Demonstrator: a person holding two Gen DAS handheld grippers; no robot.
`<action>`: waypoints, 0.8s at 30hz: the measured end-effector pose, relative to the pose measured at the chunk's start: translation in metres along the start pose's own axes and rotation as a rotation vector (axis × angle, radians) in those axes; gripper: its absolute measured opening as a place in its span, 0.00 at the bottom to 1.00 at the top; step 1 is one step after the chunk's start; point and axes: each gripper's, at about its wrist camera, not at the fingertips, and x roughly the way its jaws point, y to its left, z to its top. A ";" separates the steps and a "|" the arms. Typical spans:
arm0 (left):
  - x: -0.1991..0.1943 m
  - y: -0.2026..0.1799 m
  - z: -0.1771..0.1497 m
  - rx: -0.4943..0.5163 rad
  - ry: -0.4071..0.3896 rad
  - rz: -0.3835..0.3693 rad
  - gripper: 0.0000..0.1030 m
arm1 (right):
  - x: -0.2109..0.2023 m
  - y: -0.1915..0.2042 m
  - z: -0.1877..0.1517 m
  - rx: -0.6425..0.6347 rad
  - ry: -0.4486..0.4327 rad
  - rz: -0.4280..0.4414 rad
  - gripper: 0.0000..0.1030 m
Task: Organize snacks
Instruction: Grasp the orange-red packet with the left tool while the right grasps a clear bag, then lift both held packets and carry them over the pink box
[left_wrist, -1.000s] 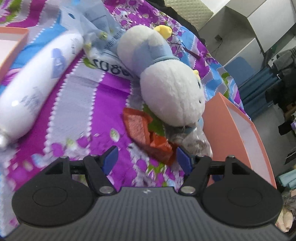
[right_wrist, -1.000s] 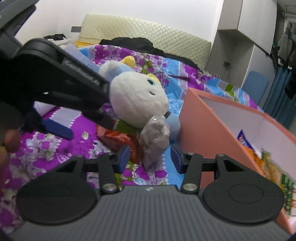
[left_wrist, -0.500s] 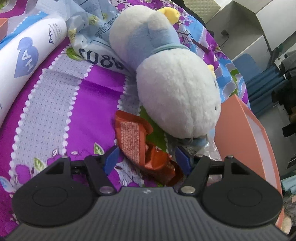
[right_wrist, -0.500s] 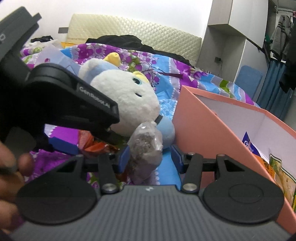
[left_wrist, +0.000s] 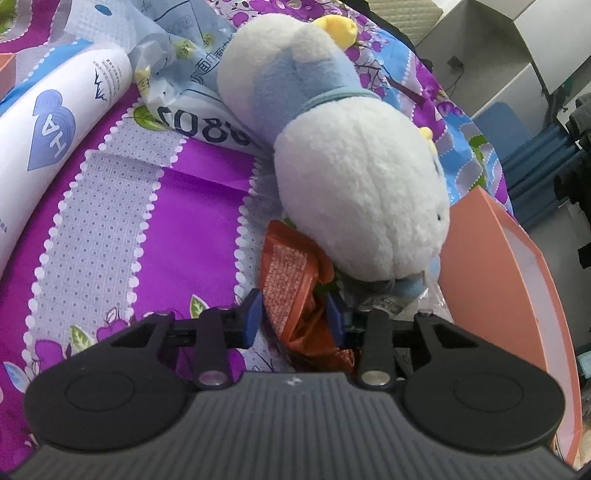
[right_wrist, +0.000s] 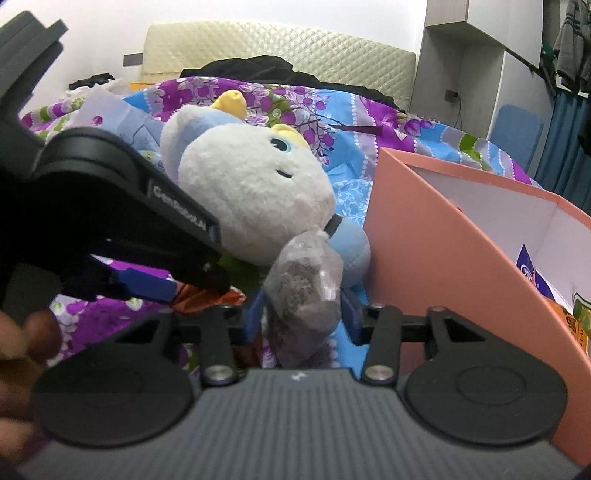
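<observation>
Two grippers down on the bedspread (left_wrist: 122, 206): pink box (right_wrist: 436, 236) at three o'clock, plush toy (left_wrist: 354, 177) at twelve. Left gripper (left_wrist: 294, 314) clamps the orange wrapper (left_wrist: 291, 284); right gripper (right_wrist: 303, 314) straddles the clear snack bag (right_wrist: 304, 284), pads barely apart.

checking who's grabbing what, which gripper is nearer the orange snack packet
Left. The left gripper has its fingers on either side of the orange snack packet; the right gripper sits to the packet's right, around a clear bag.
</observation>
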 end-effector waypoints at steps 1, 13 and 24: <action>-0.002 -0.001 -0.001 0.003 -0.002 0.002 0.40 | -0.001 0.000 0.000 0.001 0.002 0.003 0.43; -0.053 -0.007 -0.022 0.023 -0.034 0.042 0.38 | -0.040 -0.003 0.002 0.030 0.017 0.056 0.30; -0.121 -0.016 -0.059 0.062 -0.058 0.096 0.38 | -0.094 -0.012 -0.003 0.048 0.023 0.109 0.28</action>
